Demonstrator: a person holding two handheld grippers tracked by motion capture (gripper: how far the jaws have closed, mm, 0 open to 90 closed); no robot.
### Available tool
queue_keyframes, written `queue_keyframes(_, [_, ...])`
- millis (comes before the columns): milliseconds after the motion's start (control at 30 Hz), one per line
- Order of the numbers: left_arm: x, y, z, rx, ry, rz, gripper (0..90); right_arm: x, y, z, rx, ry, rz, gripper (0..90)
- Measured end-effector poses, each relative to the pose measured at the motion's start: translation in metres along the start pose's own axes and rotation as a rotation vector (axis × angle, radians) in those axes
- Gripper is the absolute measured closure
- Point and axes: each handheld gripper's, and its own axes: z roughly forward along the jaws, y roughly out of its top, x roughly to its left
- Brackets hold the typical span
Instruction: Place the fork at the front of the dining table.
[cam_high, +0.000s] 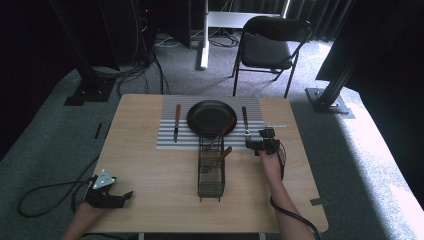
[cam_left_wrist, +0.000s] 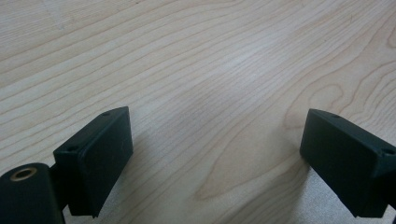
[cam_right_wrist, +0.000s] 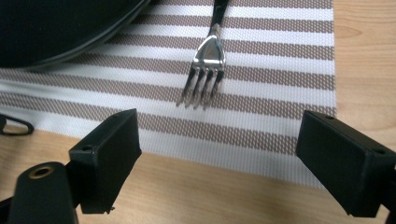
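Pale wooden worktop, bare along its near-left part. Striped placemat at the middle of the far edge, reaching from the far edge toward the centre. Black round plate centred on the placemat. Black wire basket running from the placemat's near edge toward the near edge of the worktop, with two wooden-handled utensils leaning inside, too small to tell apart. Knife with wooden handle lying on the placemat left of the plate, blade toward the near edge. Fork lying flat on the placemat right of the plate, near the mat's right edge, tines toward the near edge, touched by nothing. Right gripper just on the near side of the fork's tines, released, jaws spread wide and bare over the mat's near border. Left gripper at the near-left corner of the worktop, likewise released, jaws wide over bare wood.
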Motion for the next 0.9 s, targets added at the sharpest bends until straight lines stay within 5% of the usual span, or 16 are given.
queue_keyframes(600, [0.000,0.000,0.000,0.000,0.000,0.000,9.2,-0.002,-0.042,-0.017,-0.039,-0.025,-0.042,12.3])
queue_keyframes(900, [0.000,0.000,0.000,0.000,0.000,0.000,9.2,-0.013,-0.062,-0.039,-0.109,-0.064,-0.030,12.3])
